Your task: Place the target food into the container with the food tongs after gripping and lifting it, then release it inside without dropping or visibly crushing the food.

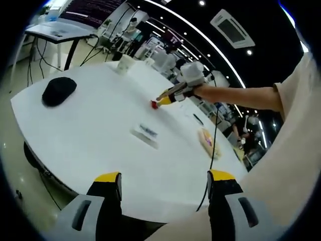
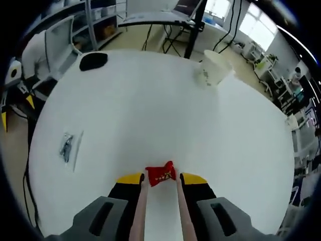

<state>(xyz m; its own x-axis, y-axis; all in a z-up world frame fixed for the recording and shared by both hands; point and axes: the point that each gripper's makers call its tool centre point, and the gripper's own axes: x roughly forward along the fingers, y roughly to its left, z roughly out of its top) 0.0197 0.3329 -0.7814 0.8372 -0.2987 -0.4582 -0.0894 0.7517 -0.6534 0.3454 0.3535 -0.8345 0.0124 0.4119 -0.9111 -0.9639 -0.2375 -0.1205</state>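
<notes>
Tongs (image 2: 159, 211) in the right gripper (image 2: 160, 182) pinched the red snack (image 2: 160, 174); container (image 2: 213, 69) sat far ahead, left gripper (image 1: 164, 182) spread.

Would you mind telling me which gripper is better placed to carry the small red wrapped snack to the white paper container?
The right gripper: its tongs already bracket the red wrapped snack, facing the white paper container. The left gripper hangs open at the table edge.

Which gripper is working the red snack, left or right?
The right gripper: its tongs bracket the red snack packet on the white table. The left gripper sits open at the table edge.
</notes>
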